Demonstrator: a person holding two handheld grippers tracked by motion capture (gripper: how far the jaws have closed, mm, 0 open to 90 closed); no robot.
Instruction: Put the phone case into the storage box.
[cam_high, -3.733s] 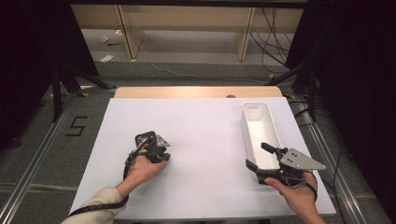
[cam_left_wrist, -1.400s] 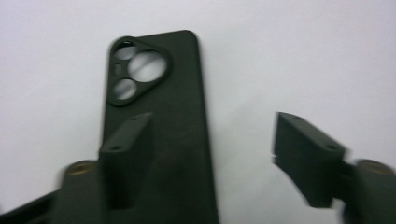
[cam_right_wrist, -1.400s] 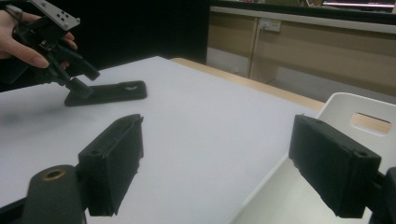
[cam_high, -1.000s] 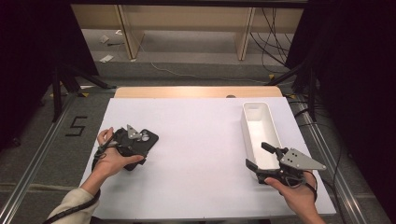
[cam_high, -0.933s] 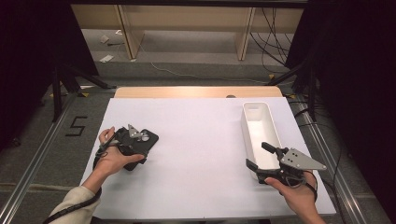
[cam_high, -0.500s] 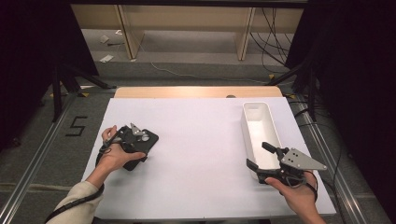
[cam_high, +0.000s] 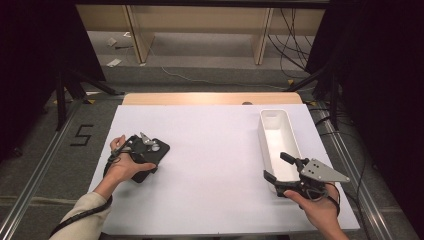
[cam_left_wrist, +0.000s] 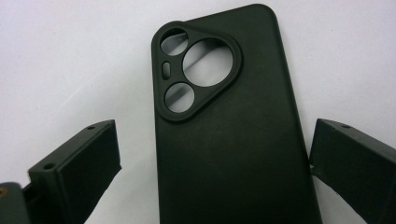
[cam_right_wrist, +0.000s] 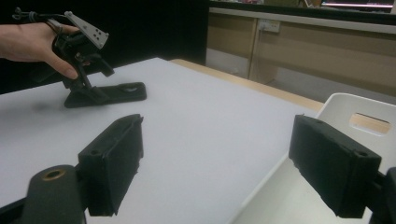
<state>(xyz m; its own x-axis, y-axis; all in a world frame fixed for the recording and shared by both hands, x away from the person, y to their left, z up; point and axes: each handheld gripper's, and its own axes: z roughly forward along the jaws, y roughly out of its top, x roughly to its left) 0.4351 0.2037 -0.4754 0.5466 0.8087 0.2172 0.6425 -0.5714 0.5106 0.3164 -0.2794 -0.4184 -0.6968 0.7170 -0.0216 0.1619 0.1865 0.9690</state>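
We're tipping the left gripper down over the phone case, jaws standing wide either side of it, pads not touching. The case is lying flat on the white table near its left edge, long axis running between the jaws, camera cutout pointing away. We're holding the right gripper level beside the white bin, jaws spread, gripping nothing

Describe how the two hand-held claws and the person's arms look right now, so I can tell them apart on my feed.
Both claws are black with blocky black jaws. The right claw carries a grey three-cornered plate with small holes on top. The left claw has metal fittings and a black cable trailing along the forearm. The left arm wears a light beige sleeve.
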